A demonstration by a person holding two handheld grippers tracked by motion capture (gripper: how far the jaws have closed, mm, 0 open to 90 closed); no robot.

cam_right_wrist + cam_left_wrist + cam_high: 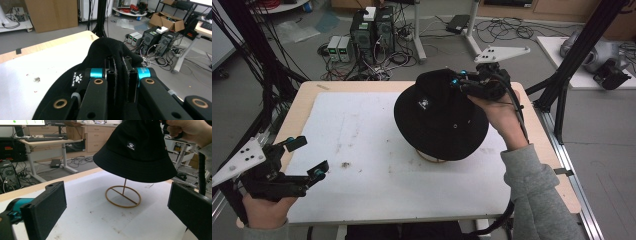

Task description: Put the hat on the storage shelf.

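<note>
My right gripper (468, 84) is clamped on a fold of the hat (439, 117) at its crown; in the right gripper view the jaws are nearly together with black cloth bunched between them. The hat hangs tilted above the stand (123, 196), a thin wire ring with an upright stem on the white mat (362, 150). From the left gripper view the brim sits over the stem top, so I can't tell if the hat touches it or just hovers.

Risks, as I judge them:
- The grip is only a pinch of soft cloth, so it could slip out if I jerk.
- The stand looks light. A brim or crown catching the stem could tip or drag it.
- With the hat tilted, it may sit crooked or slide off if let go now.

My left gripper (302, 160) is wide open and holds nothing, low at the mat's left edge, well apart from the hat. Nothing lies between it and the stand. There are small dirt specks on the mat. Past the table's far edge, computer towers (372, 30) and cables are on the floor, out of the way.
</note>
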